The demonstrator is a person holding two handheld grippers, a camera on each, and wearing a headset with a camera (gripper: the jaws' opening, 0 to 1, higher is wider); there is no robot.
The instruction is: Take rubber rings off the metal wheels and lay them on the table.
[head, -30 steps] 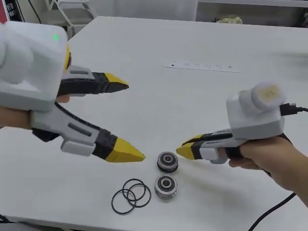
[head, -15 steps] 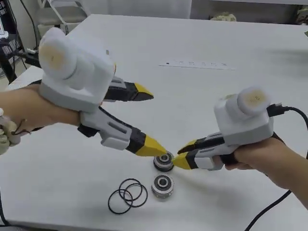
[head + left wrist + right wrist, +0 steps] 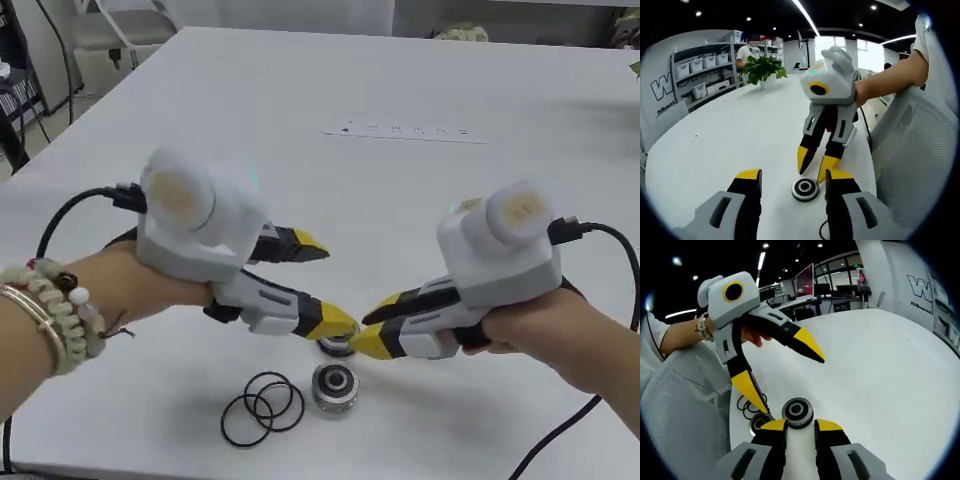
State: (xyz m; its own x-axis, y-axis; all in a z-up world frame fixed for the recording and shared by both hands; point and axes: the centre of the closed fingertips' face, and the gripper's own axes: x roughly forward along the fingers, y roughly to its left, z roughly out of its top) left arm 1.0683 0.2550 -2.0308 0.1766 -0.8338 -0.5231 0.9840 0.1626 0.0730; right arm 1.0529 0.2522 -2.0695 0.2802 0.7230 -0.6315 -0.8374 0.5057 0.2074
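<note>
Two metal wheels lie near the table's front edge. The far wheel is half hidden between the tips of both grippers. The near wheel stands free beside it. Three loose black rubber rings overlap on the table to its left. My left gripper is wide open, with its lower tip at the far wheel's left side. My right gripper is narrowly open, its tips at that wheel's right side.
A white table carries a thin printed strip far back. My right gripper's black cable trails off the front right edge. A mesh chair back and a potted plant appear in the left gripper view.
My left gripper has swung down and to the right, so its lower tip now meets the far wheel. The right gripper has edged left onto that wheel. Wheels and rings lie unmoved.
</note>
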